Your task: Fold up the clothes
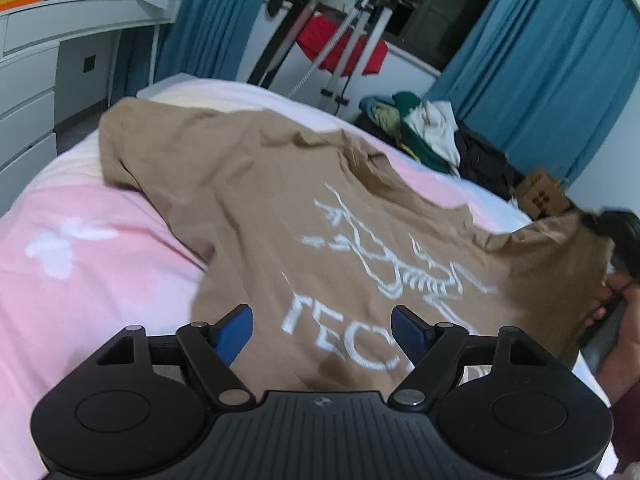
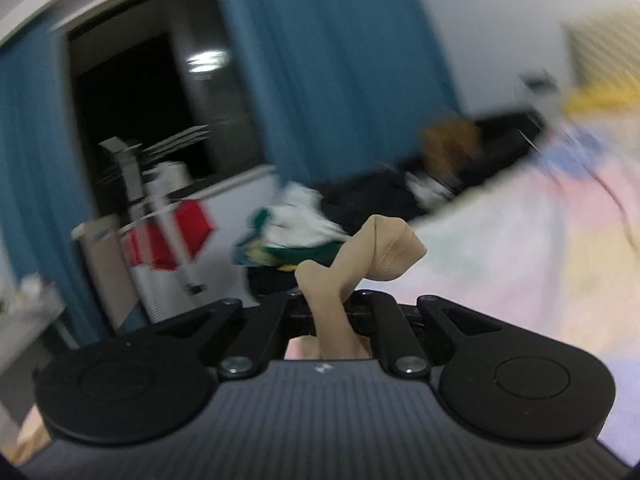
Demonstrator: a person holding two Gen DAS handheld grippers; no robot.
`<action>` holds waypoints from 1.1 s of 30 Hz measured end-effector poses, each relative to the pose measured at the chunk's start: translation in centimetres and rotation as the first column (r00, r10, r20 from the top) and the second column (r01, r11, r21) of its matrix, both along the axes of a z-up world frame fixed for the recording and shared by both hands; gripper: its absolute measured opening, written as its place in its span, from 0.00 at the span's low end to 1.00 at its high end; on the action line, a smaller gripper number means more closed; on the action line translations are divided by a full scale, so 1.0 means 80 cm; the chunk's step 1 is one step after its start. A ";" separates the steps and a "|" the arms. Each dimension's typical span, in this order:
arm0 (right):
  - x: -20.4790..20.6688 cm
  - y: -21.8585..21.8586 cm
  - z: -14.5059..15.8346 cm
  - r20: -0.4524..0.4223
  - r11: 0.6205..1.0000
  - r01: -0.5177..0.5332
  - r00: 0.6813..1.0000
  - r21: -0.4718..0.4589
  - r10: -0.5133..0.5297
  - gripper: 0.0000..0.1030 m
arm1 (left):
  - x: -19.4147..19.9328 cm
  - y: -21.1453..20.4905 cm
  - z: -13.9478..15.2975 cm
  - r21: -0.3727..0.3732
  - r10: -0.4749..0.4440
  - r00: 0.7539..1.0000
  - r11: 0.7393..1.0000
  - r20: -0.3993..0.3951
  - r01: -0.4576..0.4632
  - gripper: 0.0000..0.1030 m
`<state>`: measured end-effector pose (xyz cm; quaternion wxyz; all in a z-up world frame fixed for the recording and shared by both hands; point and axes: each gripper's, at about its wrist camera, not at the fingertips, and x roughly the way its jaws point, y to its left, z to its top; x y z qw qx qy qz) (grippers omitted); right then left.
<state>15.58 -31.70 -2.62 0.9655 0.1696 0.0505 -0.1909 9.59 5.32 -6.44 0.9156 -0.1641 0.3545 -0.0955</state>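
A tan T-shirt (image 1: 280, 208) with a white printed graphic and letters lies spread on the pink bed (image 1: 80, 248). My left gripper (image 1: 322, 330) is open, its blue pads (image 1: 236, 332) just above the shirt's near hem, holding nothing. My right gripper (image 2: 326, 300) is shut on a bunched fold of the tan T-shirt (image 2: 372, 252), which sticks up between its jaws. In the left wrist view the right gripper (image 1: 616, 248) shows at the far right, lifting the shirt's corner. The right wrist view is motion-blurred.
A pile of green, white and dark clothes (image 1: 424, 132) lies at the bed's far side. A drying rack with a red garment (image 1: 340, 44) stands by blue curtains (image 1: 540, 60). White drawers (image 1: 28, 92) are at left. A cardboard box (image 1: 542, 196) sits at right.
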 end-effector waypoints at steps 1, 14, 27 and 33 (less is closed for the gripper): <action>0.013 0.028 0.005 -0.010 0.999 -0.038 0.999 -0.037 0.038 0.07 | 0.000 0.004 0.003 0.000 0.006 1.000 1.000 0.012 -0.006 0.76; 0.124 0.193 -0.071 -0.316 0.906 -0.419 0.853 0.062 0.416 0.30 | 0.015 0.077 0.002 -0.059 0.121 0.992 0.991 0.033 -0.119 0.76; -0.045 0.106 0.009 -0.197 0.804 -0.530 0.787 0.268 0.585 0.73 | 0.009 0.046 -0.003 0.011 0.045 0.998 0.999 0.054 -0.045 0.76; -0.162 0.070 0.022 -0.247 0.847 -0.475 0.814 0.239 0.526 0.73 | -0.015 0.027 0.005 0.025 0.002 0.998 1.000 0.065 -0.004 0.76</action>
